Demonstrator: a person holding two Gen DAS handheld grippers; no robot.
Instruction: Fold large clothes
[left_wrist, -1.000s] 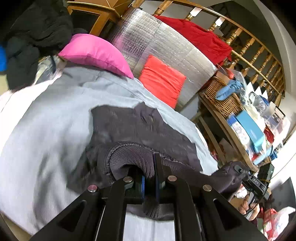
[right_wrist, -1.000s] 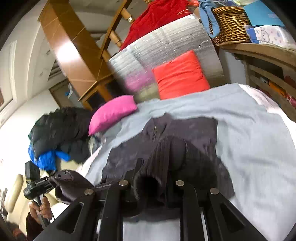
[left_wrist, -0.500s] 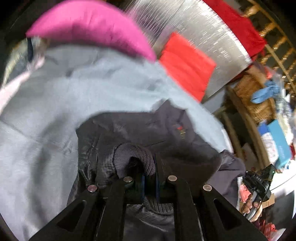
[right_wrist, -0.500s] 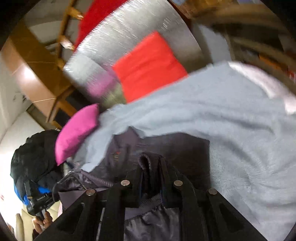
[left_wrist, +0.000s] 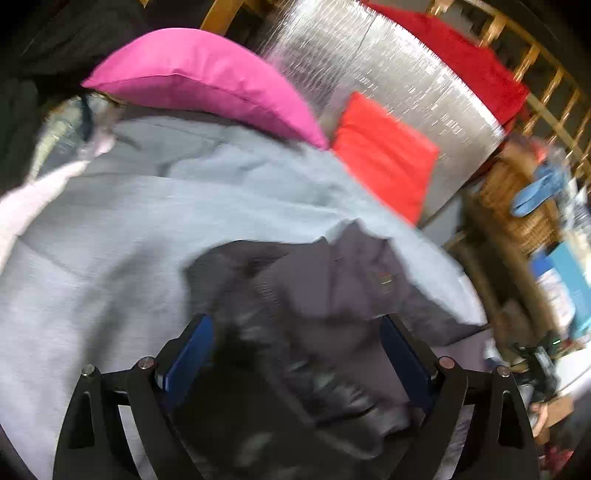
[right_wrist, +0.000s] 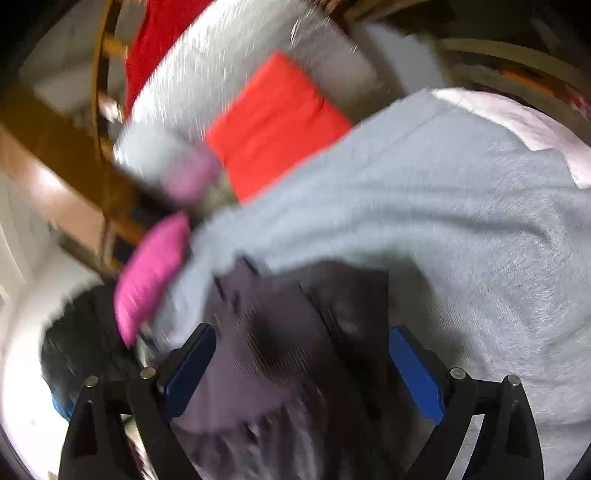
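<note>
As jaws part, dark jacket (left_wrist: 332, 295) lies between — unpinched

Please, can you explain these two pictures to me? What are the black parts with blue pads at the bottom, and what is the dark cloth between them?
A person holds a hand tool with a two-finger claw in each hand; each picture comes from a camera on one tool. The left claw and right claw have just been opening; their blue pads stand wide apart. The dark garment lies between them on a grey blanket, not gripped. Behind are a pink pillow and a red cushion.
</note>
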